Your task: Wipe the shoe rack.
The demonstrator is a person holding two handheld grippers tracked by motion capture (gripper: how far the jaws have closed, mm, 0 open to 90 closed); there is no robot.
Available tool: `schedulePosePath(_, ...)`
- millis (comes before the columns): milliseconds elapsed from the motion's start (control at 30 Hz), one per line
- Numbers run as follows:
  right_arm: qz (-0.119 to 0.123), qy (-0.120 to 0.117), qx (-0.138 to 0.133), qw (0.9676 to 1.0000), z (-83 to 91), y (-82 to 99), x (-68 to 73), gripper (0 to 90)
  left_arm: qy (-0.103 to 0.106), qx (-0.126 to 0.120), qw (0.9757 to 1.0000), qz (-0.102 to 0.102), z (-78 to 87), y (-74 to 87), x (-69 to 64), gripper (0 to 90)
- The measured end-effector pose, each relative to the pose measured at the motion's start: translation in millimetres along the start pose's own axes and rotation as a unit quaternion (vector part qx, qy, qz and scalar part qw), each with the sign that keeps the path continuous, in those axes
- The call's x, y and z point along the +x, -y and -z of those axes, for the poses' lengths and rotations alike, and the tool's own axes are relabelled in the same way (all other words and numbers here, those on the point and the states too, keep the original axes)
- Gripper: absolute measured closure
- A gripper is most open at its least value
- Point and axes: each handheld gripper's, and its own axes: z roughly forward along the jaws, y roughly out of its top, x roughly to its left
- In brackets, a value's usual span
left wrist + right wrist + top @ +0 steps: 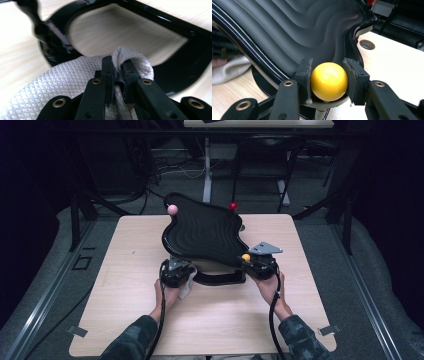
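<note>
A person seated at a pale wooden surface (125, 320) works on a black wavy-ribbed tray (202, 232) with a hand-held gripper in each hand. The tray sits tilted on a glossy black stand (220, 279) near the middle of the surface, its low edge toward the person and its far edge raised, with a pink ball knob (172, 209) at the far left corner and a red ball knob (233, 206) at the far right. The right hand-held gripper (250, 262) meets the tray at its near right corner, where its jaws are clamped on a yellow ball knob (329, 81); in the right gripper view the knob sits squarely between the two pads, touching both, with the ribbed tray rising directly beyond it. The left hand-held gripper (180, 272) is at the tray's near left corner, just below the low edge and beside the stand. Its jaws are pinched tight on a bunched white textured cloth (72, 80), which bulges out around and past the fingertips in the left gripper view. The cloth lies just in front of the stand's curved black frame (175, 65), close to it, though whether it touches cannot be told. The same cloth shows as a pale patch at the left edge of the right gripper view, resting low beside the stand.
</note>
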Motion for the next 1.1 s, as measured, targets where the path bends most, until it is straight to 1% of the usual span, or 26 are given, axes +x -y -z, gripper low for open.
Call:
schedulePosePath(33,-0.001,0.000,0.000,1.0000,0.0,0.0,0.1,59.6,0.001,0.000,1.0000,-0.002,0.0,0.3,-3.7,82.8)
schedulePosePath(67,0.000,0.000,0.000,1.0000,0.0,0.0,0.0,59.6,0.001,0.000,1.0000,-0.002,0.0,0.3,-3.7,82.8)
schedulePosePath(133,-0.001,0.000,0.000,1.0000,0.0,-0.1,0.2,59.6,0.002,-0.001,1.0000,-0.003,0.1,0.9,-11.8,82.7)
schedulePosePath(167,-0.001,0.000,0.000,1.0000,0.0,-0.1,0.2,59.6,0.002,0.001,1.0000,-0.007,0.7,0.8,-13.9,82.7)
schedulePosePath(300,-0.002,0.001,0.001,1.0000,0.0,-0.2,0.4,59.7,0.006,0.003,1.0000,-0.005,1.9,1.6,-20.2,82.7)
schedulePosePath(333,-0.001,0.001,0.001,1.0000,0.0,-0.2,0.4,59.6,0.011,0.004,0.9999,-0.007,3.0,2.2,-25.1,82.7)
schedulePosePath(367,-0.001,0.001,0.001,1.0000,0.0,-0.2,0.4,59.6,0.011,0.004,0.9999,-0.007,3.0,2.2,-25.1,82.7)
schedulePosePath(400,-0.001,0.002,0.000,1.0000,-0.1,-0.2,0.4,59.6,0.017,0.004,0.9998,-0.008,3.5,2.7,-31.9,82.7)
schedulePosePath(433,0.000,0.002,0.000,1.0000,-0.1,-0.2,0.3,59.7,0.017,0.004,0.9998,-0.008,3.5,2.7,-31.9,82.7)
schedulePosePath(500,-0.001,0.001,0.001,1.0000,0.0,-0.2,0.4,59.7,0.026,0.006,0.9996,-0.010,4.0,3.0,-39.3,82.7)
schedulePosePath(567,0.001,0.001,0.000,1.0000,-0.1,-0.2,0.3,59.6,0.034,0.008,0.9992,-0.018,3.1,1.7,-44.9,82.6)
schedulePosePath(600,0.001,0.001,0.000,1.0000,-0.1,-0.2,0.3,59.6,0.034,0.008,0.9992,-0.018,3.1,1.7,-44.9,82.7)
schedulePosePath(667,0.001,0.000,0.001,1.0000,0.0,-0.2,0.1,59.7,0.031,0.011,0.9992,-0.021,2.9,1.1,-42.4,82.8)
schedulePosePath(700,0.001,0.000,0.001,1.0000,0.0,-0.2,0.1,59.7,0.023,0.010,0.9994,-0.024,2.9,0.9,-40.5,82.8)
schedulePosePath(733,0.001,0.000,0.001,1.0000,0.1,-0.2,0.0,59.7,0.010,0.011,0.9997,-0.018,3.3,1.1,-31.9,82.9)
schedulePosePath(800,0.001,0.000,0.000,1.0000,0.0,-0.1,-0.1,59.7,0.000,0.012,0.9998,-0.012,4.0,0.6,-22.9,82.8)
schedulePosePath(833,0.001,0.000,0.000,1.0000,0.0,-0.1,-0.2,59.7,0.000,0.012,0.9998,-0.012,4.0,0.6,-22.9,82.9)
schedulePosePath(867,0.001,-0.001,0.001,1.0000,0.0,-0.2,-0.1,59.7,-0.010,0.013,0.9999,-0.003,4.0,-0.4,-14.1,82.8)
schedulePosePath(900,0.001,-0.001,0.001,1.0000,0.0,-0.2,-0.1,59.7,-0.010,0.013,0.9999,-0.003,4.0,-0.4,-14.1,82.8)
schedulePosePath(933,0.001,0.004,-0.001,1.0000,-0.2,-0.1,0.1,59.7,-0.010,0.013,0.9999,0.000,3.2,-1.1,-10.0,82.8)
schedulePosePath(967,0.000,0.001,0.000,1.0000,-0.2,-0.2,0.0,59.7,-0.015,0.014,0.9998,0.000,2.5,-3.3,-2.8,82.8)
schedulePosePath(1000,0.000,0.001,0.000,1.0000,-0.2,-0.2,0.0,59.7,-0.015,0.014,0.9998,0.000,2.5,-3.3,-2.8,82.8)
schedulePosePath(1067,0.001,0.001,0.000,1.0000,-0.2,-0.2,-0.1,59.7,-0.014,0.018,0.9997,0.001,0.8,-6.4,2.0,82.8)
schedulePosePath(1100,0.001,0.001,0.000,1.0000,-0.2,-0.2,-0.1,59.7,-0.021,0.020,0.9996,0.000,-1.5,-8.9,4.5,82.8)
